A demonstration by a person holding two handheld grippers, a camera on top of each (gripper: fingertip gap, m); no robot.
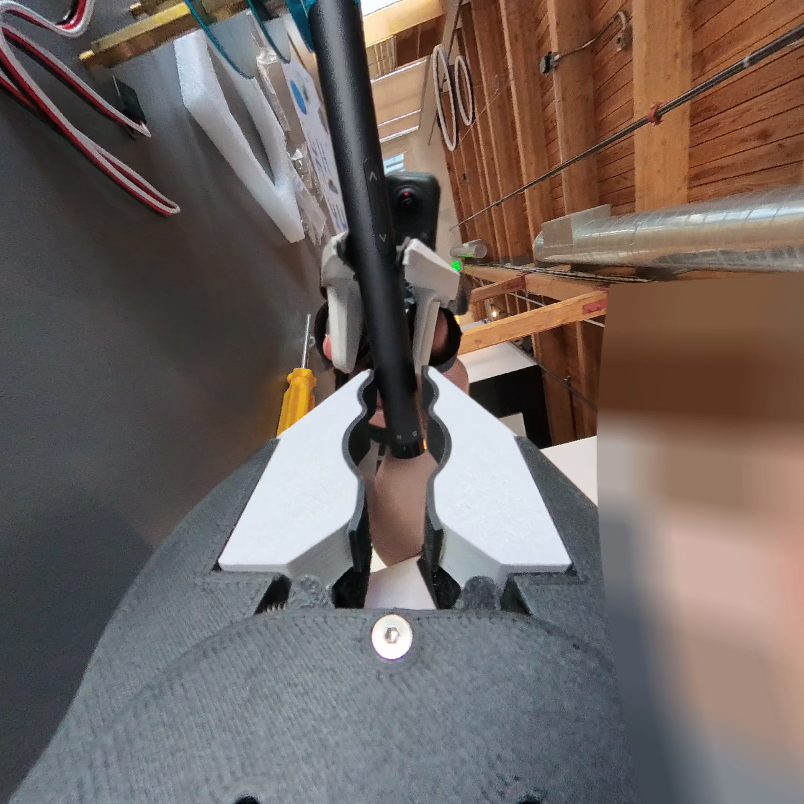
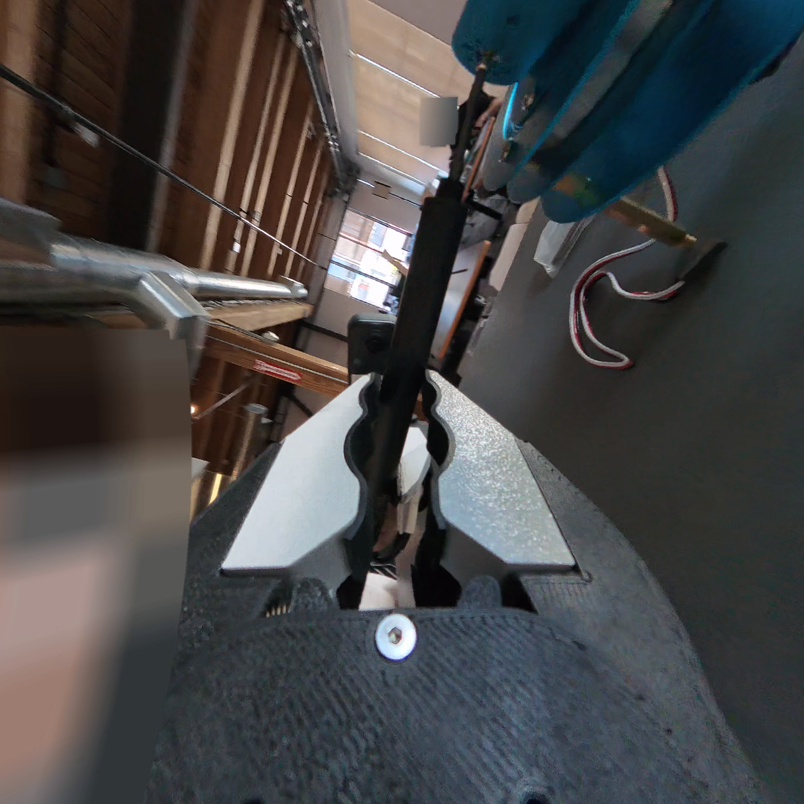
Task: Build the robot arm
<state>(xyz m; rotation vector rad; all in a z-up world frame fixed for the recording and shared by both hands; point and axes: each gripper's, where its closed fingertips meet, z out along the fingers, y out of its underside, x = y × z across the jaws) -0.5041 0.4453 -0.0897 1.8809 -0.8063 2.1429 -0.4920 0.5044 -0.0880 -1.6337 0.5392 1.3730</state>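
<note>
A black pole [image 2: 428, 304] is seen running between the jaws of the right gripper [image 2: 396, 393] (contact unclear); a small black camera [image 2: 367, 348] is mounted beside it, a grey tabletop [image 2: 652, 435] alongside.

not much to read here tbh: small button marks on the black pole [image 1: 383, 300], print on a blue-and-white sheet [image 1: 311, 126], a green lit sign [image 1: 456, 264], and a red sign on a beam [image 2: 278, 371]

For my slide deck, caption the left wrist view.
Left gripper and right gripper both around a black pole; yellow screwdriver beside.
</note>
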